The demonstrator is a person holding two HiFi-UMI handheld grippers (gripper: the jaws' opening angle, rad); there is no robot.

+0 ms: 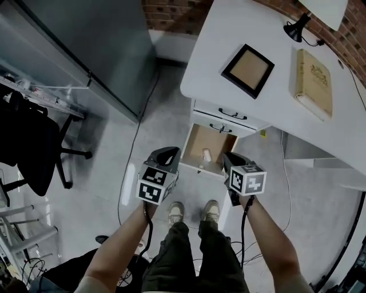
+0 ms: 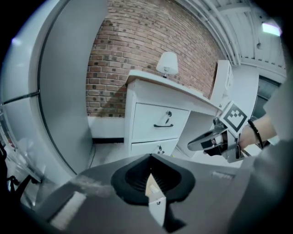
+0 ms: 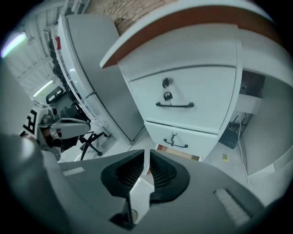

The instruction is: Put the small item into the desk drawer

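Item (image 1: 206,154) lies in drawer (image 1: 194,144), below left gripper (image 1: 169,152) and right gripper (image 1: 231,158).

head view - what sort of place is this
Probably a home office or study: a white desk with drawers, a desk lamp on it, a black swivel chair at the left, and a brick wall behind.

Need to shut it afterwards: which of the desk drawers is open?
The lowest drawer: it is pulled out, brown inside showing, with a small pale item lying in it. The top drawer and middle drawer are shut flush.
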